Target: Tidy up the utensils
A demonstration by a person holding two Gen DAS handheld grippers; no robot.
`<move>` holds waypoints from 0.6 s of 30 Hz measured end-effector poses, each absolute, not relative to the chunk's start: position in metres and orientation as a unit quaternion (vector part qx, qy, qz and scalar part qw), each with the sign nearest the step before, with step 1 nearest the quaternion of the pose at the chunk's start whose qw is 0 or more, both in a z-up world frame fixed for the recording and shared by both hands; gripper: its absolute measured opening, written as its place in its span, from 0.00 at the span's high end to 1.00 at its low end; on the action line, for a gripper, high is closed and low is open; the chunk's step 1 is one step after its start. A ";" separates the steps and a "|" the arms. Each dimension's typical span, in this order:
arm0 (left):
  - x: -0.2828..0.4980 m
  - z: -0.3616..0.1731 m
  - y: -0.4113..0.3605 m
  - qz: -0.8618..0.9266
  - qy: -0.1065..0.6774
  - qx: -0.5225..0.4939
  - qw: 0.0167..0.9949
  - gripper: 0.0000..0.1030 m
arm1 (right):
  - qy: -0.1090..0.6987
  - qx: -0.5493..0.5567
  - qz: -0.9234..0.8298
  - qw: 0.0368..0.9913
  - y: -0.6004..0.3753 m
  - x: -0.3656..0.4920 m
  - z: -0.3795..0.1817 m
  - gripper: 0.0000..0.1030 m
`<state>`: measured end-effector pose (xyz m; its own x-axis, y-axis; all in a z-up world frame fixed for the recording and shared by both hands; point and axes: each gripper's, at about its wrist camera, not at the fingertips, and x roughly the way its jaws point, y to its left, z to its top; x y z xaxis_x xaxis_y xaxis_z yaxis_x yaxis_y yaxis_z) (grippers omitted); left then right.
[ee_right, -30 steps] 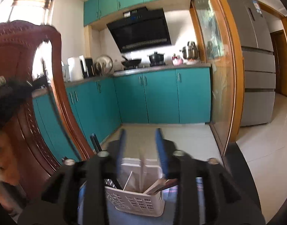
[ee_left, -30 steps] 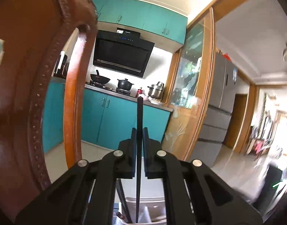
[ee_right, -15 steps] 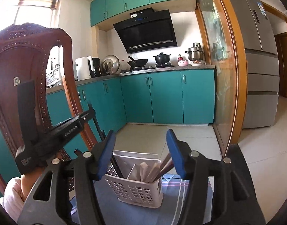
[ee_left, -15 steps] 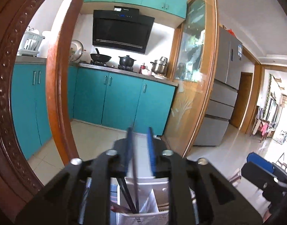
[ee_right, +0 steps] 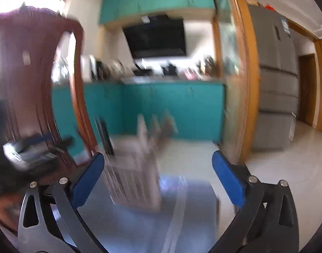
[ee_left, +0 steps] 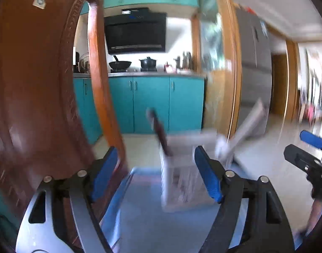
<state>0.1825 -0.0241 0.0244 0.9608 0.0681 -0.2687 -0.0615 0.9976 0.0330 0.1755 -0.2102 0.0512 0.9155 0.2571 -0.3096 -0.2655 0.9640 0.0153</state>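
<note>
Blue striped cloth [ee_left: 152,221] covers table; white utensil basket [ee_left: 179,181] stands on it.

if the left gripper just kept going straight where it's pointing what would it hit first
Most likely the white utensil basket, straight ahead between the open left gripper fingers, whose jaws have just been opening and hold nothing. Blur leaves depth unclear.

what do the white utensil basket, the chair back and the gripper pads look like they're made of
Utensil basket: probably white moulded plastic, its side a grid of small openings; motion blur hides the finish.
Chair back: dark reddish-brown wood with a glossy varnish, carved beading along its edge.
Pads of the left gripper: matte blue, likely rubber or foam, on black arms, likely hard plastic.
</note>
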 end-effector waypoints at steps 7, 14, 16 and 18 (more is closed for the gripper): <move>0.111 -0.015 -0.011 0.049 0.190 0.003 0.981 0.13 | 0.223 0.059 0.124 0.965 -0.238 0.127 0.022 0.03; 0.044 0.002 -0.012 0.042 0.177 -0.017 0.983 0.04 | 0.239 0.001 0.120 0.964 -0.216 0.083 0.020 0.03; 0.032 0.007 -0.016 0.044 0.174 -0.005 0.984 0.04 | 0.237 -0.011 0.114 0.965 -0.210 0.070 0.022 0.03; 0.023 0.010 -0.019 0.042 0.172 0.000 0.984 0.04 | 0.233 -0.014 0.115 0.965 -0.208 0.061 0.024 0.03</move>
